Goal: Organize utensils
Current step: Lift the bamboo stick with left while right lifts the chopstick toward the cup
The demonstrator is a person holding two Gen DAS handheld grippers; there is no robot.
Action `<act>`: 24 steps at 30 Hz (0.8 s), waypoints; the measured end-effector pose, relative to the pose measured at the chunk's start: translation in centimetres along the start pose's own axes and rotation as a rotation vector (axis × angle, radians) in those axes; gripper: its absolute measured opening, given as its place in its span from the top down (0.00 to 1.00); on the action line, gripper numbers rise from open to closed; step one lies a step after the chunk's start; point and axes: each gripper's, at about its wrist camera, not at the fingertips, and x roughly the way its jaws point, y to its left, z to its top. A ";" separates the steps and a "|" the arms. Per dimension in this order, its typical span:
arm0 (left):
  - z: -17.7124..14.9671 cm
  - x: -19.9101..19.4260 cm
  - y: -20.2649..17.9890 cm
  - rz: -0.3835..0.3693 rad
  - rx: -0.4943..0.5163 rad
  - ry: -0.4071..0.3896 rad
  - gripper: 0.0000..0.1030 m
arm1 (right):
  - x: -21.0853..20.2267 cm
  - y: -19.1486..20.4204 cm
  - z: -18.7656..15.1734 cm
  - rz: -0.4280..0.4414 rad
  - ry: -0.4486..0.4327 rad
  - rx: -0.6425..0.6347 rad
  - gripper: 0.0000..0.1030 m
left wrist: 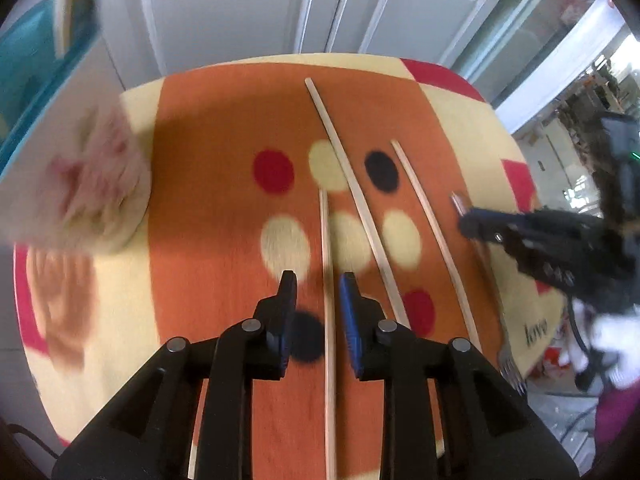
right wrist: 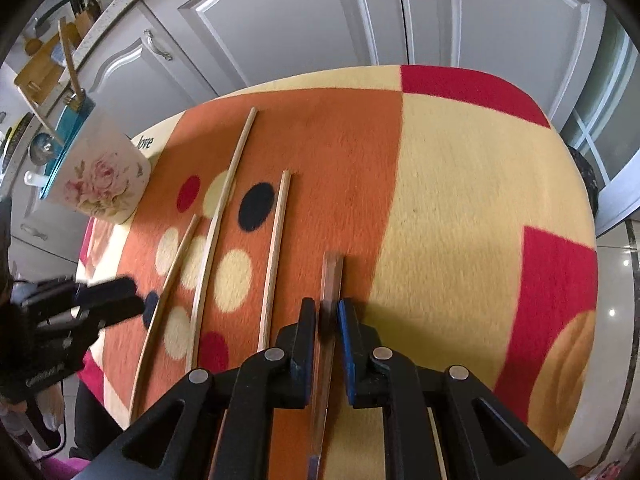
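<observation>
A fork [right wrist: 328, 320] is clamped between the right gripper [right wrist: 326, 312] fingers; the left gripper [left wrist: 318, 284] fingers are held apart astride a chopstick [left wrist: 329, 280].

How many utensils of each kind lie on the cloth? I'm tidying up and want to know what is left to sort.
Chopsticks: 3
Fork: 1
Total: 4
</observation>
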 end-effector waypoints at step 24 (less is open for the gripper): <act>-1.1 -12.2 1.6 -0.137 0.008 -0.232 0.96 | -10.9 4.0 -0.9 0.106 -0.264 -0.116 0.90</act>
